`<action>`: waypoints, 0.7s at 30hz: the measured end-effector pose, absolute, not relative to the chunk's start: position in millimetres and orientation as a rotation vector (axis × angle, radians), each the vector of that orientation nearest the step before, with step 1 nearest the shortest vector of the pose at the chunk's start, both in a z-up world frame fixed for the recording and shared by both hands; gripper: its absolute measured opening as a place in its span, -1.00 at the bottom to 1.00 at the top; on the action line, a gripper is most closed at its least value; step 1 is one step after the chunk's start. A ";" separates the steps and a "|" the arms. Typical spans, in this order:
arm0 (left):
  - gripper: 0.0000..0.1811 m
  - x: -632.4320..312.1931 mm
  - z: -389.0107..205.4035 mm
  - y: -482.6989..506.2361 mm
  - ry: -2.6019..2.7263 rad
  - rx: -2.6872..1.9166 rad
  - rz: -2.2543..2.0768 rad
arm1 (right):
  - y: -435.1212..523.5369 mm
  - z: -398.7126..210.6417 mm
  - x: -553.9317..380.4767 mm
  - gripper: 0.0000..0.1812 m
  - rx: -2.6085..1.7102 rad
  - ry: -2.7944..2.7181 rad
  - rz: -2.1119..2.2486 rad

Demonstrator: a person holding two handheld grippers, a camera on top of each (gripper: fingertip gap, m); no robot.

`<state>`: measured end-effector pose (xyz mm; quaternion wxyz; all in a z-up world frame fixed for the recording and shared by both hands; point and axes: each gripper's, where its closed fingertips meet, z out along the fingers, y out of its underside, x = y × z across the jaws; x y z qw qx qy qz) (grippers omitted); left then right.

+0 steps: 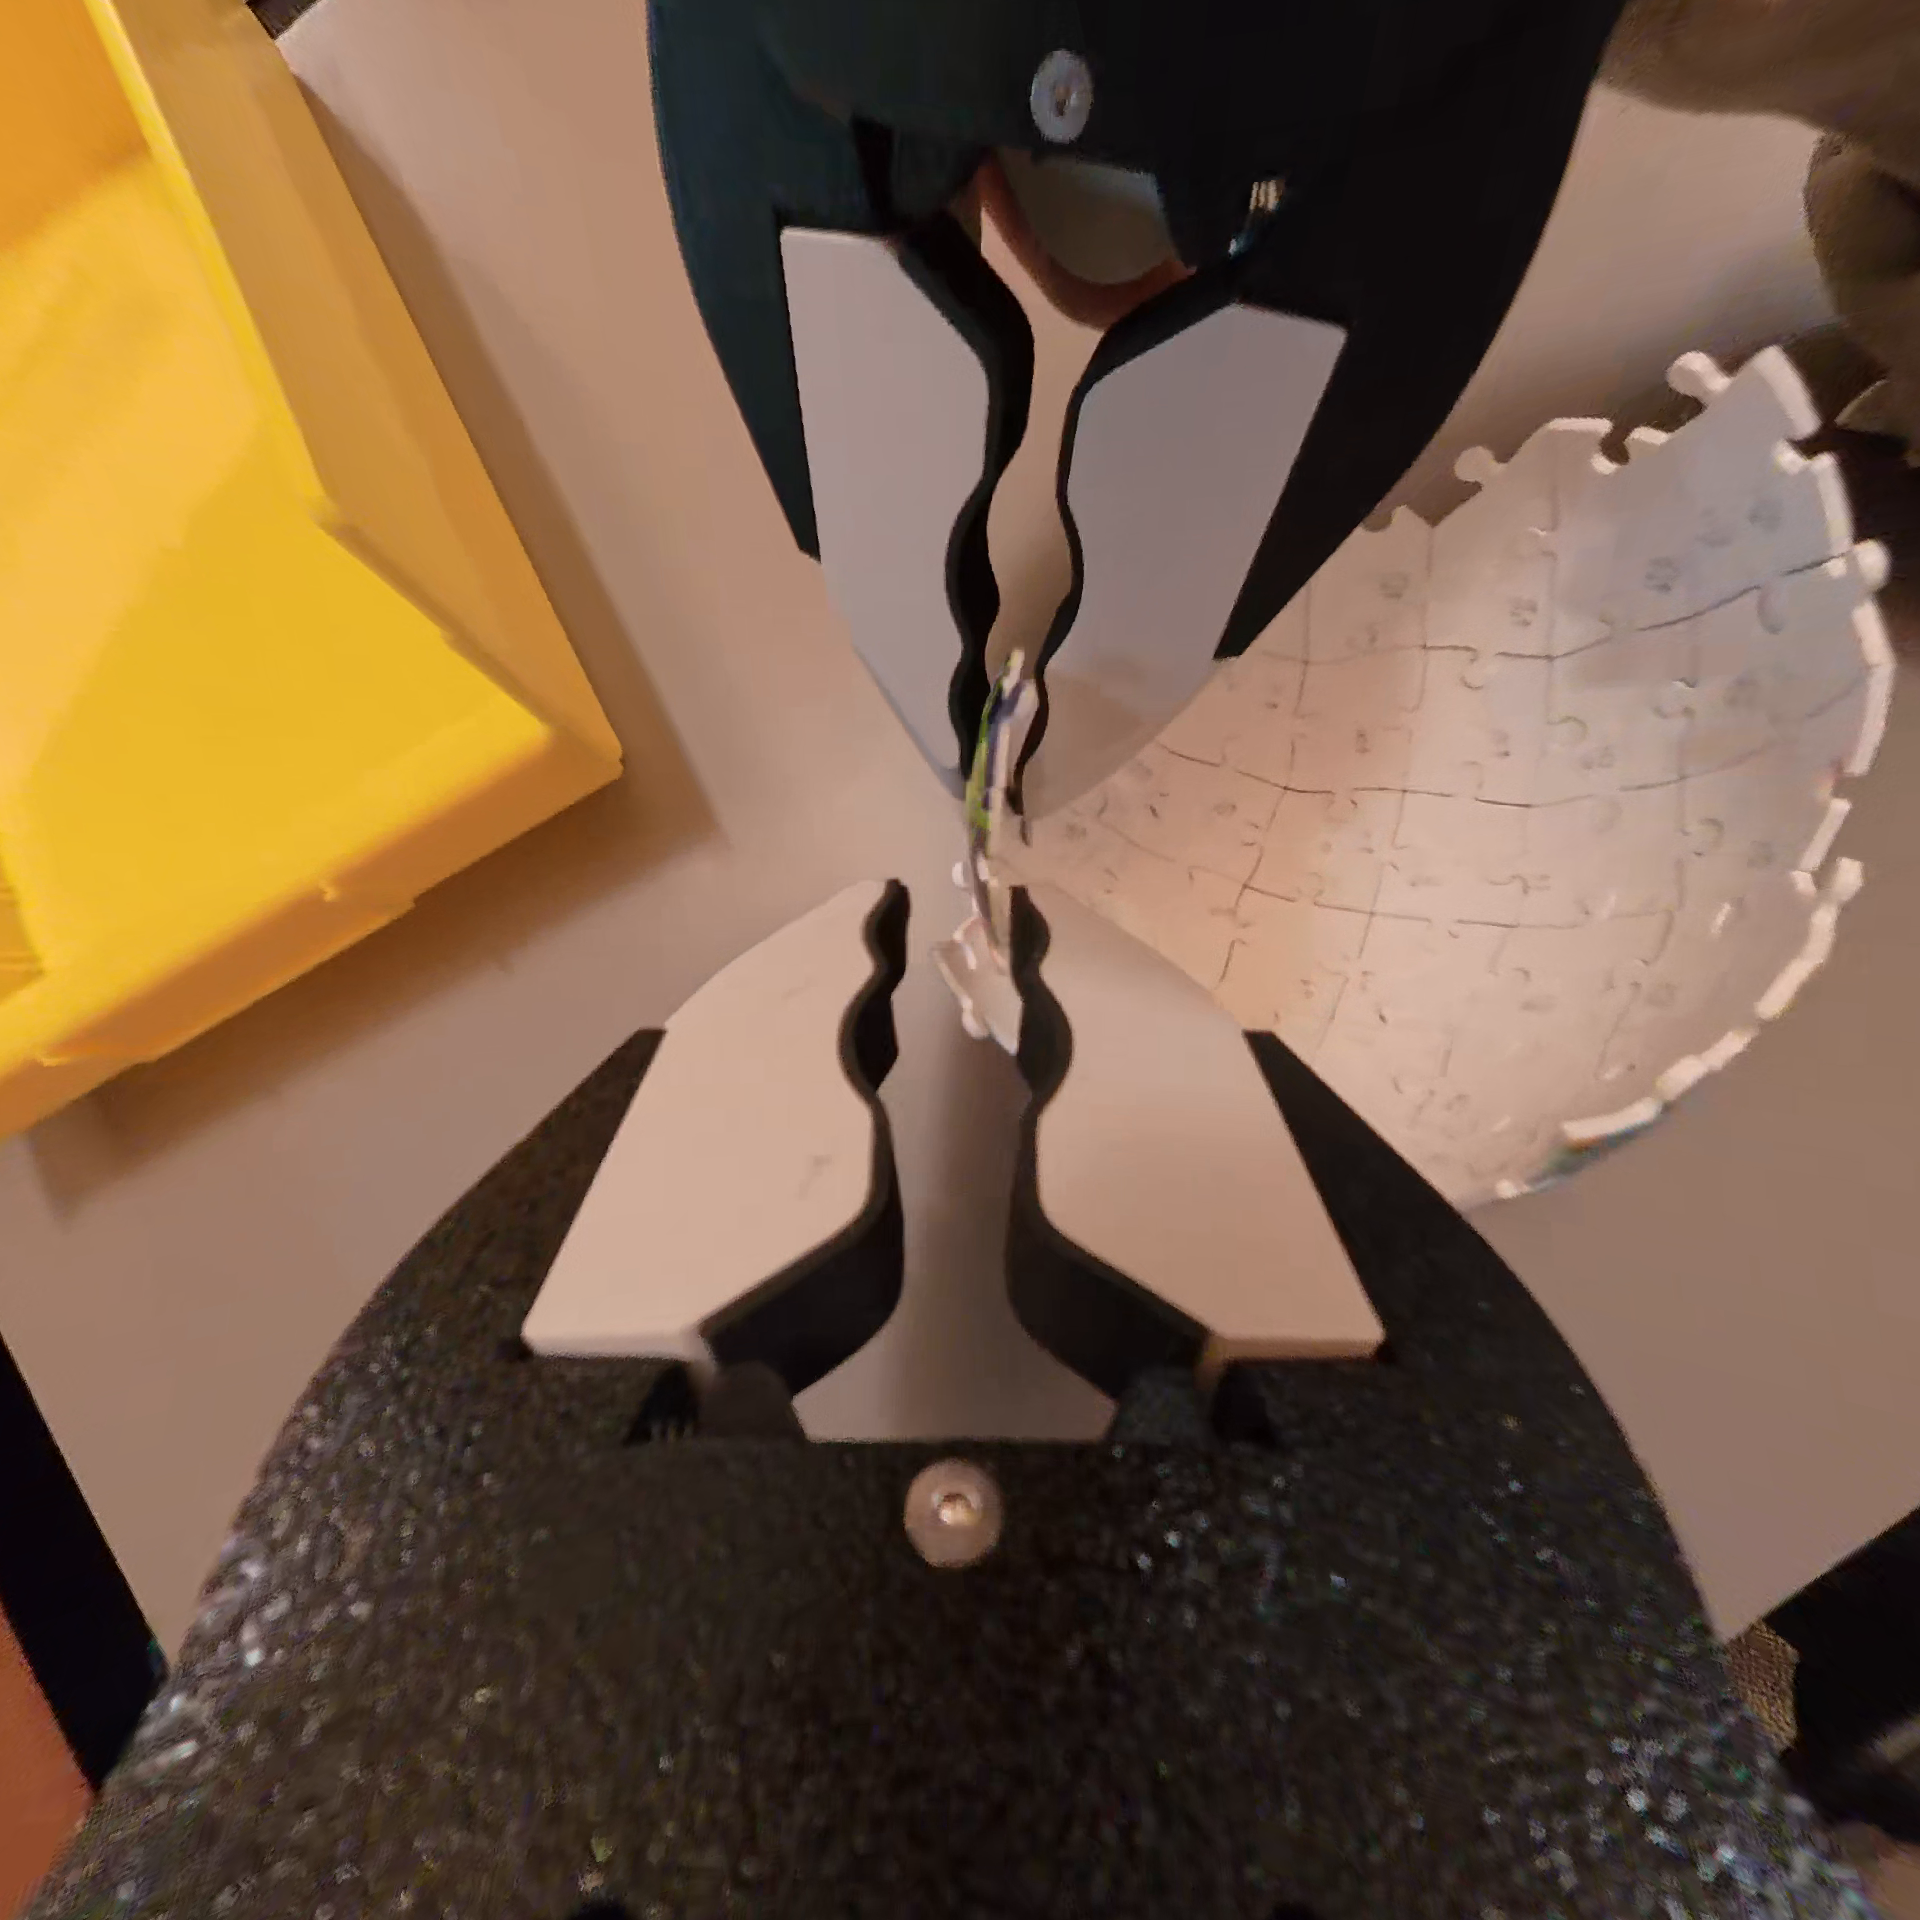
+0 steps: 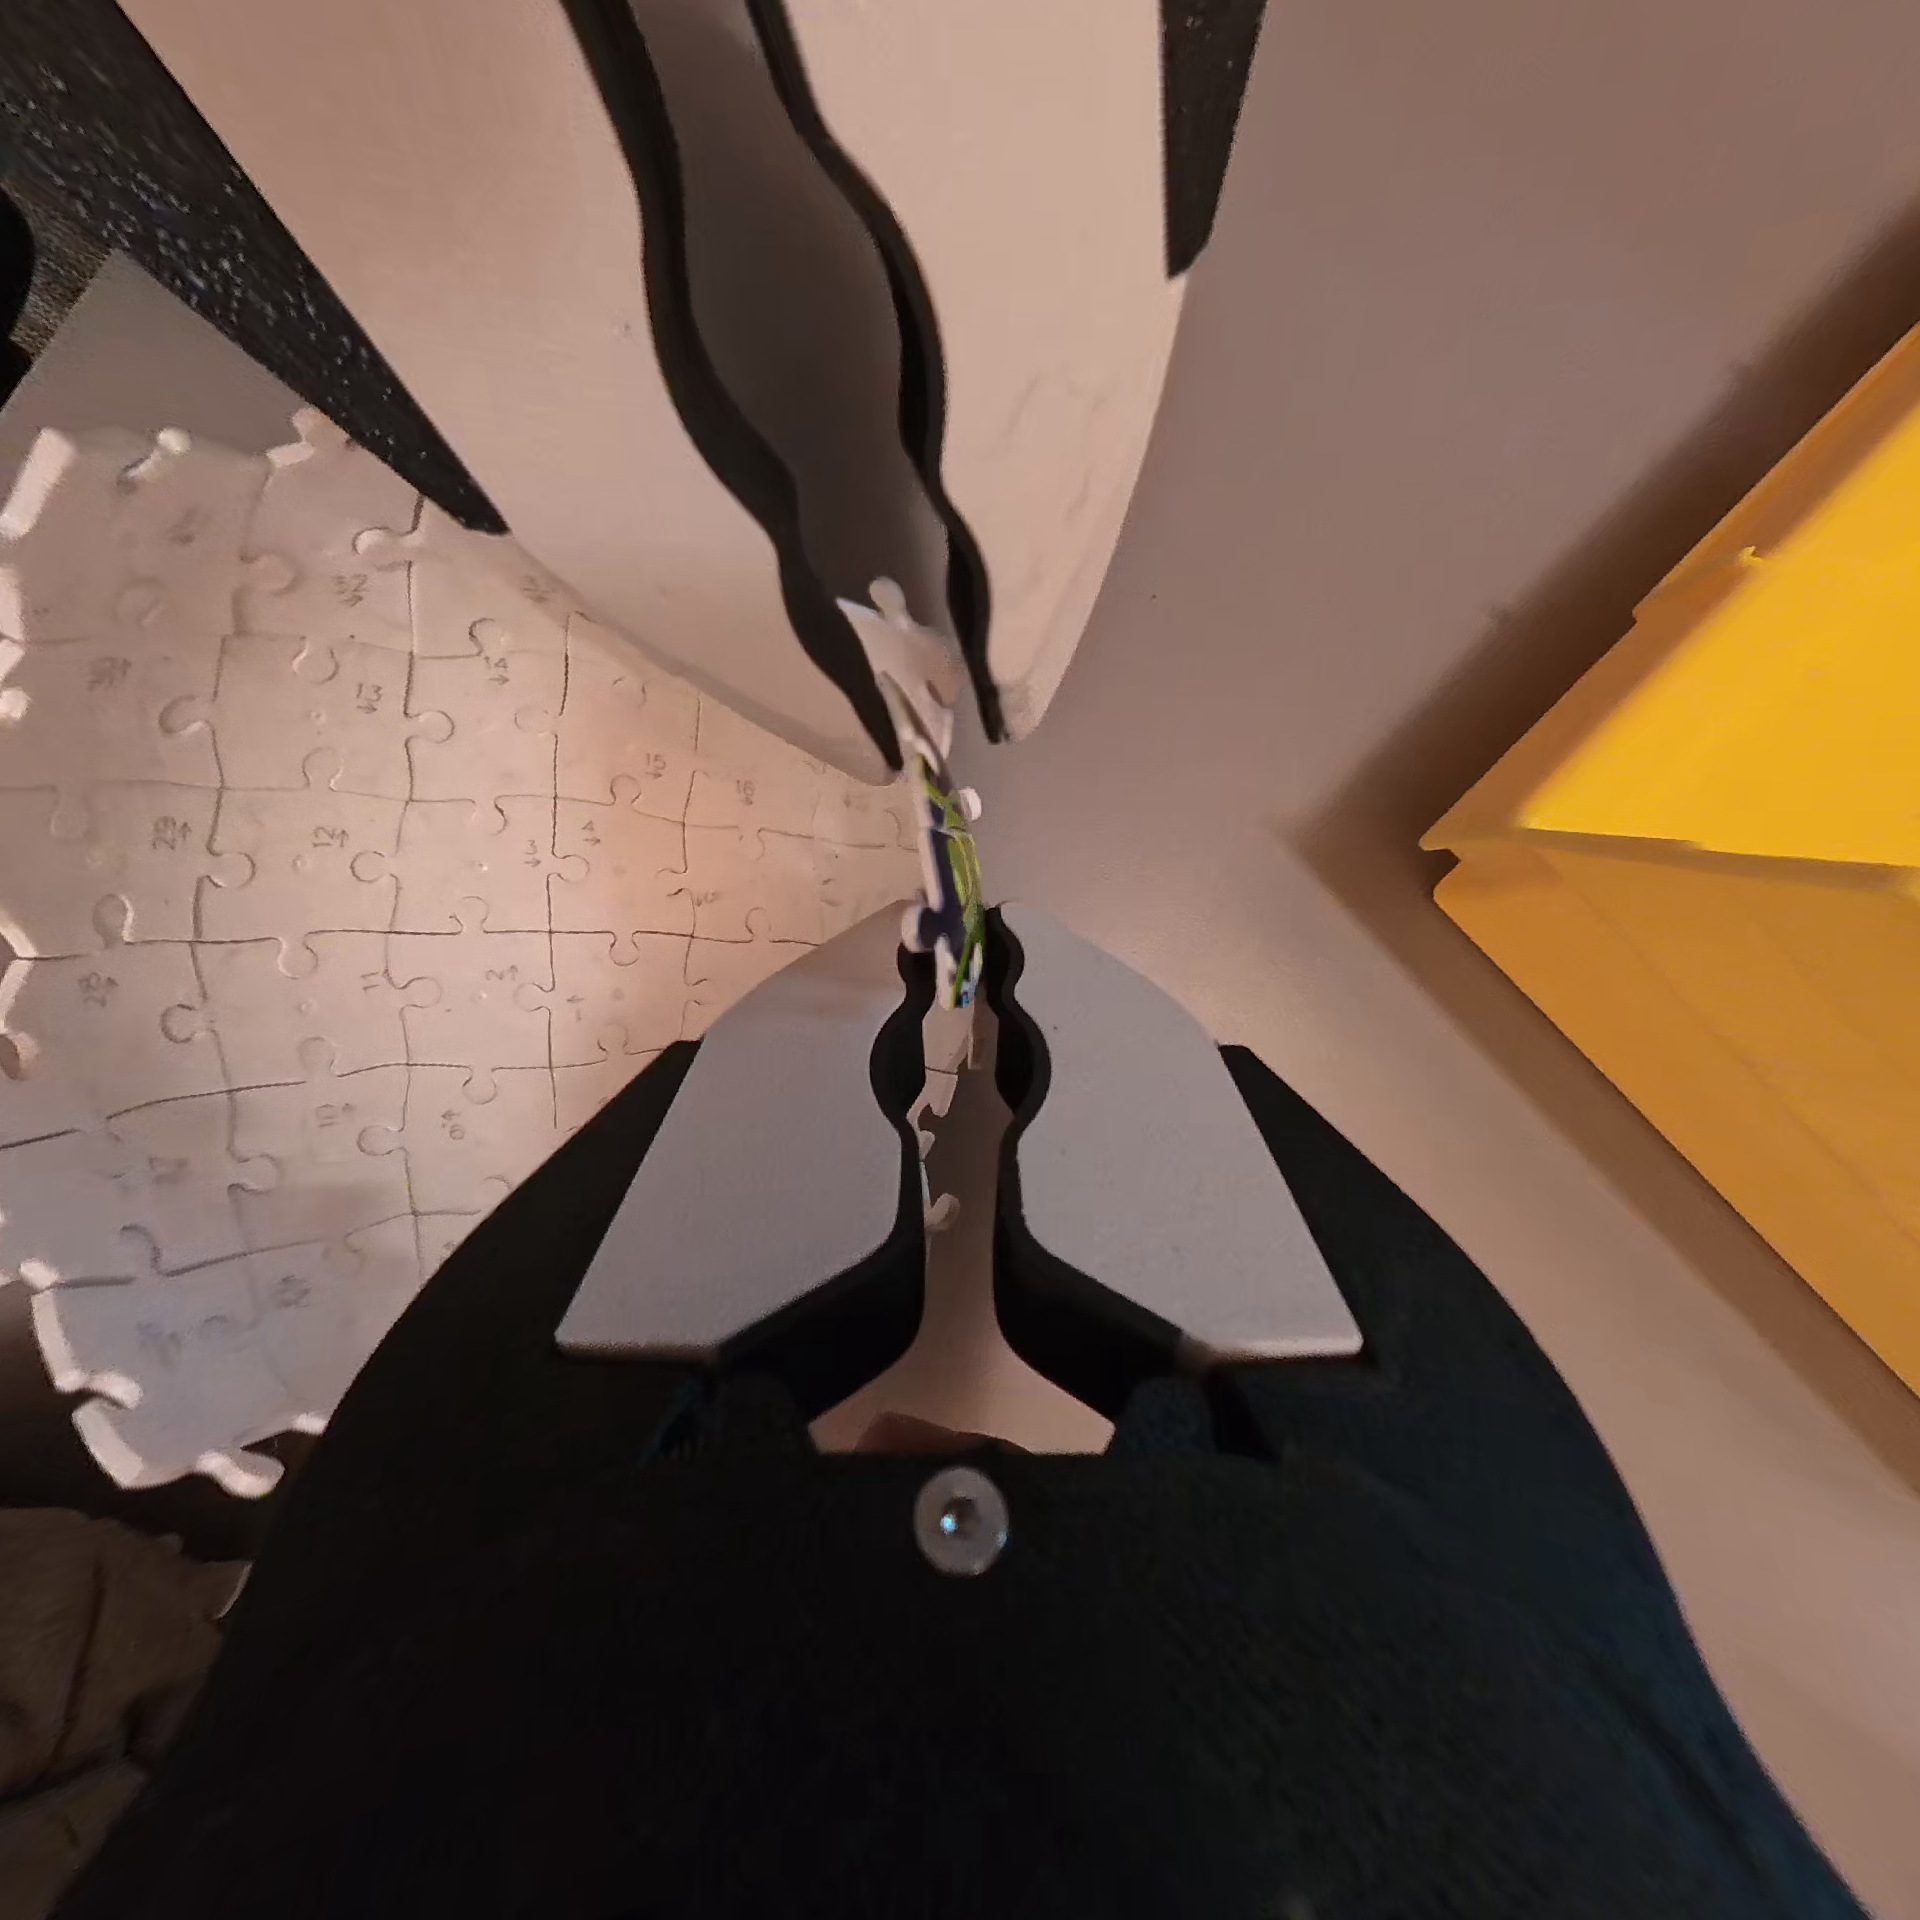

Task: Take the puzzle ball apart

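Both grippers pinch a strip of puzzle pieces; puzzle ball half-shell right; yellow bin left.

The yellow bin runs off the left edge in the left wrist view and off the right edge in the right wrist view. The puzzle ball (an open half-shell, inside facing the cameras) is covered in part by both grippers' fingers and cut by the frame edge. Its inner markings are too small and blurred in the left view. A grey object at the upper right is cropped and cannot be identified.
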<state>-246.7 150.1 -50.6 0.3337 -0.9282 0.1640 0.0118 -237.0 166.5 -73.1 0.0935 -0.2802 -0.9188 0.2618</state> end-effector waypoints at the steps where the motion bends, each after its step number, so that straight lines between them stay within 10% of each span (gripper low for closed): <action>1: -0.86 -246.4 -50.6 150.5 0.429 -2.421 0.030 | 166.9 -73.5 -237.3 -0.91 -0.836 -2.726 0.771; 21: -0.99 -279.1 -21.7 154.9 -0.017 -2.253 -0.087 | 174.0 -76.6 -242.9 -0.76 -0.865 -2.685 0.747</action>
